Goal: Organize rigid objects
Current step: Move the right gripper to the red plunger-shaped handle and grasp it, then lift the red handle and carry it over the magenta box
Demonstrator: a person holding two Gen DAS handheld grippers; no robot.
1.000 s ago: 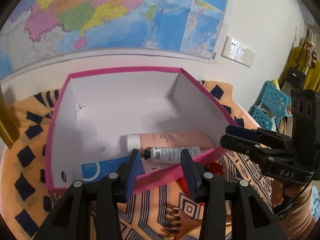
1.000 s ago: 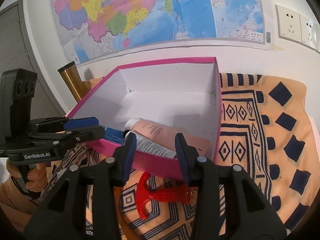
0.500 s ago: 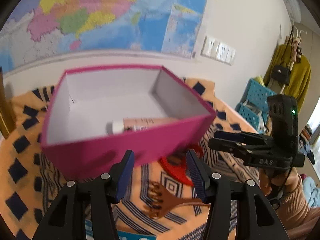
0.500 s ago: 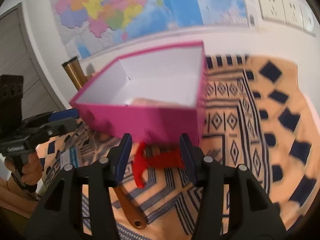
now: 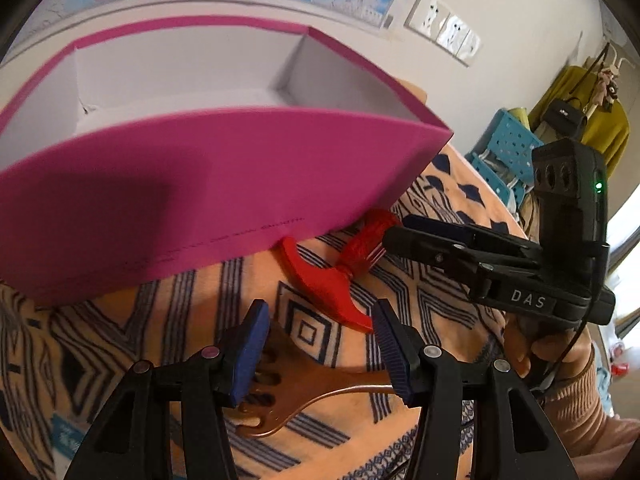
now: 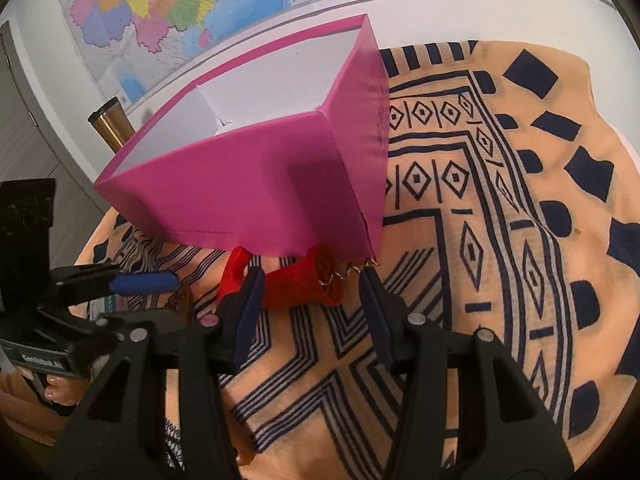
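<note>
**Two loose items in front of the box, both claws empty**

Where things sit: the pink box (image 5: 224, 184) stands on the patterned cloth (image 6: 500, 208), by the wall. The red plastic tool (image 5: 332, 276) lies on the cloth right against the box's near wall, one end tucked at its base. The brown wooden comb (image 5: 288, 384) lies nearer you, just beside the red tool.

Claws: your left gripper (image 5: 320, 348) is part open, nothing gripped, the comb's tooth end below and between the pads. Your right gripper (image 6: 310, 312) is also part open and empty, with the red tool just ahead of its tips, not clamped.

Handling, my read:
- Red tool: rigid moulded plastic, light, smooth, so likely to slip. Take it across the ribbed barrel, not the curved, tapering crossbar. A small metal spring or chain trails from one end; it may snag on the cloth or the box edge.
- Comb: stiff, light, flat. Grip the solid neck or handle, not the teeth, which could snap or let the pads slide through.
- Box: card walls, will shift if nudged.

Writing: "DAS" on the right gripper's body; lettering on the left one's is too blurred to read. The wall map's text is not legible.
</note>
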